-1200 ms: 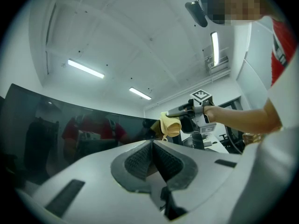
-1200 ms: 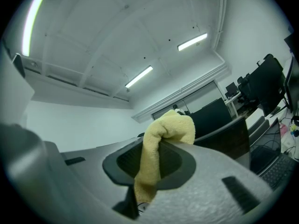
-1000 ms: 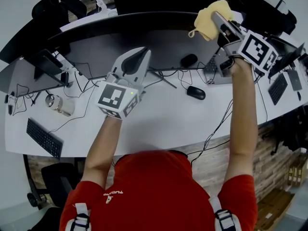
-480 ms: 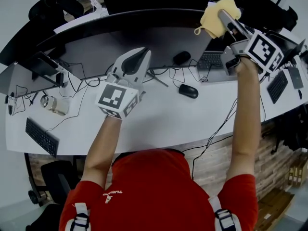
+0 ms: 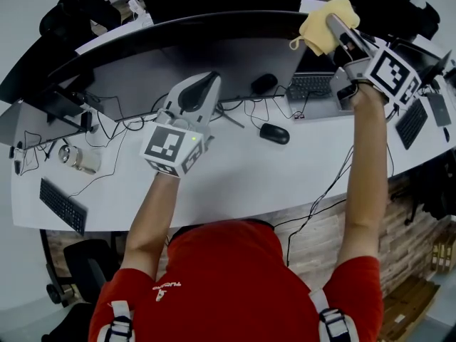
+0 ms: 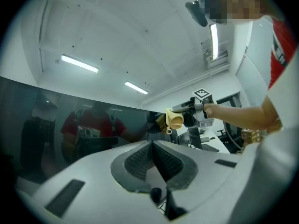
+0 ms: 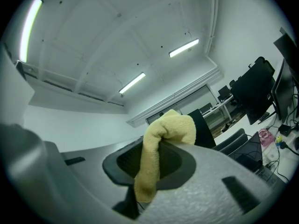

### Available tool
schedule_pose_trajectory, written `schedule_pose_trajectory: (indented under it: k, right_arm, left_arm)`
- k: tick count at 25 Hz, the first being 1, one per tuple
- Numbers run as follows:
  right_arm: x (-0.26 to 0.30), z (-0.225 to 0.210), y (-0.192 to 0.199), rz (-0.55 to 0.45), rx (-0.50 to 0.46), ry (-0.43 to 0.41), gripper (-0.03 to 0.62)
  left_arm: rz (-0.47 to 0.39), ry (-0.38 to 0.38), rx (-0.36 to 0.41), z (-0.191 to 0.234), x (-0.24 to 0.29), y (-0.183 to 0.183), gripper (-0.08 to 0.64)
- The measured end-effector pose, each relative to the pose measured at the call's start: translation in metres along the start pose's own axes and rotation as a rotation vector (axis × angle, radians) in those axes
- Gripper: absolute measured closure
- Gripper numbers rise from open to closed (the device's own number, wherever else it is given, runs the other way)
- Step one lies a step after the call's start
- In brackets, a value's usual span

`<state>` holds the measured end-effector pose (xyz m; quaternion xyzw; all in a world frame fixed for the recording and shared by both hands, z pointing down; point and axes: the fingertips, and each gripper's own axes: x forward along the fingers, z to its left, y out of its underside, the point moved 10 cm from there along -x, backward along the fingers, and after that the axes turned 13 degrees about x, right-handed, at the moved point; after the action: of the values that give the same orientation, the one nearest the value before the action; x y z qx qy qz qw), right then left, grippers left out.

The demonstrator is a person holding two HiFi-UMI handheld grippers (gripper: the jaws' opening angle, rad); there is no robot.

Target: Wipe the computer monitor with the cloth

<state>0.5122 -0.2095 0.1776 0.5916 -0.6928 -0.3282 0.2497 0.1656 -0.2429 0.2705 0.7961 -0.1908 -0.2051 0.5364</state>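
- Cloth (image 5: 322, 27): yellow, soft, probably light and floppy; bunched by the top right corner of the monitor (image 5: 214, 52).
- Right hand-held gripper (image 5: 336, 28): clenched on the cloth's fold.
- Left hand-held gripper (image 5: 201, 85): jaws together, empty, before the monitor's middle.

The monitor (image 5: 214, 48) stands at the back of the surface (image 5: 235, 173), a mouse (image 5: 274, 133) before it. The cloth (image 5: 320, 27), in the right tongs (image 5: 339, 31), is at its upper right corner.
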Motion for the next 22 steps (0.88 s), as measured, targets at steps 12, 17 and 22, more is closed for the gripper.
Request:
schedule_pose_trajectory:
  k: [12, 17, 22]
  right_arm:
    - [0.009, -0.008, 0.000, 0.032, -0.129, -0.225, 0.529]
    - [0.006, -0.019, 0.008, 0.023, -0.085, -0.221, 0.530]
    - [0.010, -0.033, 0.022, 0.050, -0.057, -0.214, 0.531]
  left_arm:
    - [0.034, 0.002, 0.003, -0.004, 0.008, 0.011, 0.548]
    - [0.046, 0.007, 0.006, -0.005, 0.010, 0.015, 0.548]
    - [0.051, 0.003, 0.009, -0.003, 0.010, 0.017, 0.548]
